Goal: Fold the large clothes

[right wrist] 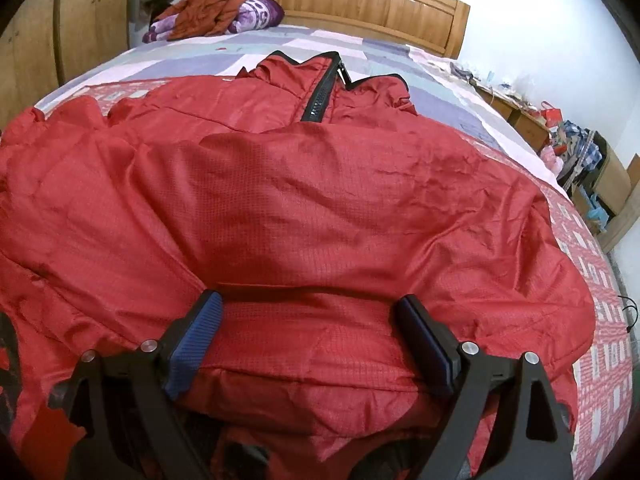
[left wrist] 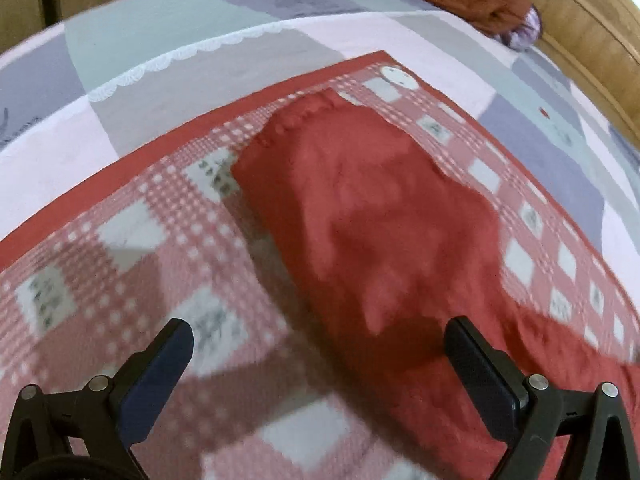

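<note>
A large red jacket [right wrist: 320, 200] with a black zipper [right wrist: 320, 96] at its collar lies spread on the bed. My right gripper [right wrist: 310, 312] is open, its fingers resting on the jacket's near hem, with fabric between them. In the left wrist view a sleeve of the red jacket [left wrist: 372, 216] stretches away over a red checked blanket [left wrist: 132, 280]. My left gripper [left wrist: 318, 338] is open and empty, low over the sleeve's near end and the blanket. This view is blurred.
The bed has a pastel patchwork sheet [left wrist: 168, 36] and a wooden headboard [right wrist: 360, 4]. A rust-coloured garment [right wrist: 208, 4] and purple pillow [right wrist: 258, 14] lie near the headboard. A wardrobe [right wrist: 80, 8] stands left. Cluttered low furniture [right wrist: 580, 152] stands right of the bed.
</note>
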### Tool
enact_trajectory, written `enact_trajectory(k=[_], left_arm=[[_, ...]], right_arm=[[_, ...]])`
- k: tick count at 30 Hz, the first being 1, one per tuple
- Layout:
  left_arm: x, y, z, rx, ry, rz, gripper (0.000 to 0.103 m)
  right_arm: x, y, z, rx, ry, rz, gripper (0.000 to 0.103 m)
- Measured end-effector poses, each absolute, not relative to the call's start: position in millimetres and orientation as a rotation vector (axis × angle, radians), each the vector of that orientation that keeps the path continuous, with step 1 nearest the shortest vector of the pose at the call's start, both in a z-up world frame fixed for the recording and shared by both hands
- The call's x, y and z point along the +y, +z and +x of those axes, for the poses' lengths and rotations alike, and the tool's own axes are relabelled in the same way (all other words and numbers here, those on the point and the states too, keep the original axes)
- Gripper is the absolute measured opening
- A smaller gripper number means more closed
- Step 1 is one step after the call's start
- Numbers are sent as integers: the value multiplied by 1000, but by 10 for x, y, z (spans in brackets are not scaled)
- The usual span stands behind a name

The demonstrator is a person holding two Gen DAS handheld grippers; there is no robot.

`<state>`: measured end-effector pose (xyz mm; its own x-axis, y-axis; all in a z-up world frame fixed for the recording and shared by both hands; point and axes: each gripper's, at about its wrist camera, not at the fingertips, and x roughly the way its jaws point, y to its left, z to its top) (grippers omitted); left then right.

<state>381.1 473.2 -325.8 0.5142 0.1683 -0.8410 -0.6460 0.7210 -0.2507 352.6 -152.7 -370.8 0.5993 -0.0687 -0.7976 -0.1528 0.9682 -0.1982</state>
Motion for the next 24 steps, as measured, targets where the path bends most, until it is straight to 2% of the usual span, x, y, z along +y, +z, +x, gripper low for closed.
enact_trajectory(k=[4, 7, 10, 11, 13, 15, 18, 24], left_arm=[[4971, -3392, 4040, 910, 488, -684, 103], [5077, -3607, 4253, 986, 466, -767, 103], [5054, -3718, 4409, 1016, 471, -734, 102], [5039, -3705, 4411, 1011, 465, -726, 97], [5068, -3651, 4369, 958, 433, -758, 51], [5124, -3601, 4293, 905, 384, -853, 26], [5060, -3341, 4195, 844, 337, -794, 18], [4673, -2543, 4107, 738, 228, -626, 16]], right_arm=[[-1532, -3717, 3535, 929, 48, -259, 92], [-1530, -3719, 3538, 926, 45, -263, 92], [-1528, -3727, 3548, 924, 41, -266, 92], [-1529, -3729, 3552, 924, 40, -266, 92], [-1528, -3731, 3560, 924, 39, -266, 92], [-1530, -3731, 3558, 924, 39, -267, 92], [-1530, -3733, 3562, 924, 40, -266, 93], [-1532, -3735, 3574, 925, 38, -267, 93]])
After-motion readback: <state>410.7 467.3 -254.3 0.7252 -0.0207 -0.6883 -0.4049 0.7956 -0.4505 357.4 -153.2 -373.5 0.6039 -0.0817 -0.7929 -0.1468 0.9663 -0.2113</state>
